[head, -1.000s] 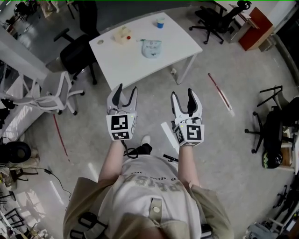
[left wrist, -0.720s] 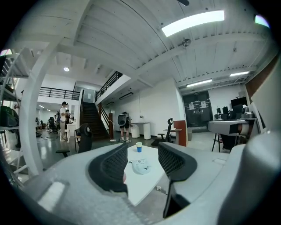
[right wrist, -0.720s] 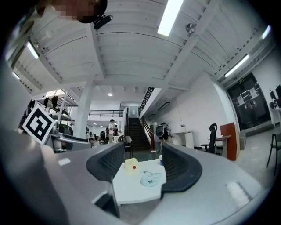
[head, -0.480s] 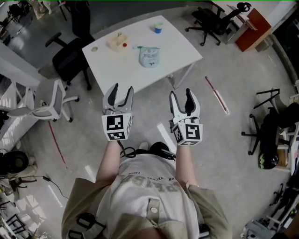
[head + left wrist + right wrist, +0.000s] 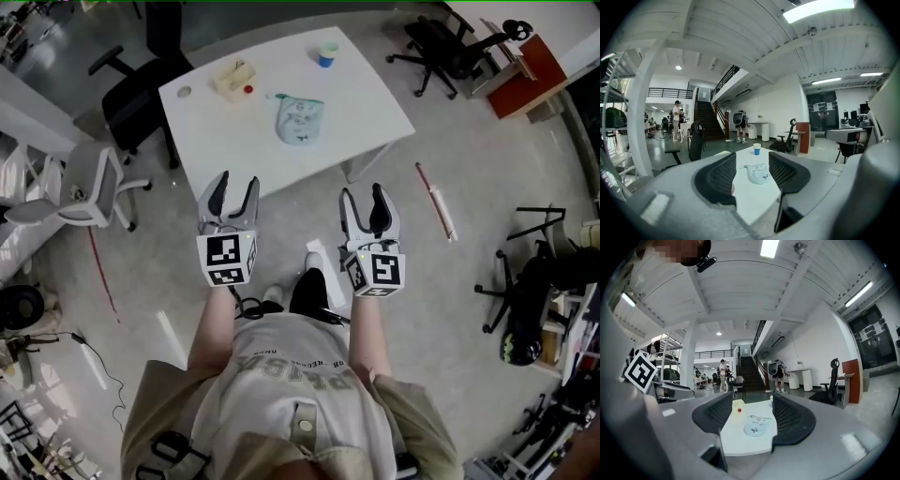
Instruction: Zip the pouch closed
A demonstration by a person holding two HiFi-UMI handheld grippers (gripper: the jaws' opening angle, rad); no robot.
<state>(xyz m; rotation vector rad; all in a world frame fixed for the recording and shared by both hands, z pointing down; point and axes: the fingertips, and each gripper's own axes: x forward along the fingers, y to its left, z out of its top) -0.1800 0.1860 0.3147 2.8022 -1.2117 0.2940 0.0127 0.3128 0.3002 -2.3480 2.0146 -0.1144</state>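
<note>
A pale blue pouch (image 5: 299,120) lies flat near the middle of the white table (image 5: 356,103). It also shows as the pouch (image 5: 759,172) in the left gripper view and the pouch (image 5: 755,424) in the right gripper view, framed between each pair of jaws. My left gripper (image 5: 232,187) and right gripper (image 5: 367,202) hang over the floor, short of the table's near edge. Both stand open with nothing between the jaws.
On the table stand a blue-and-white cup (image 5: 326,53), a cream block with a red ball (image 5: 235,80) and a small roll of tape (image 5: 184,92). Black office chairs (image 5: 131,103) and a white chair (image 5: 89,183) stand left of the table. People stand far off by the stairs (image 5: 676,120).
The person has stepped closer to the table; it sits lower and larger in the head view. Both grippers stay open and level with each other.
</note>
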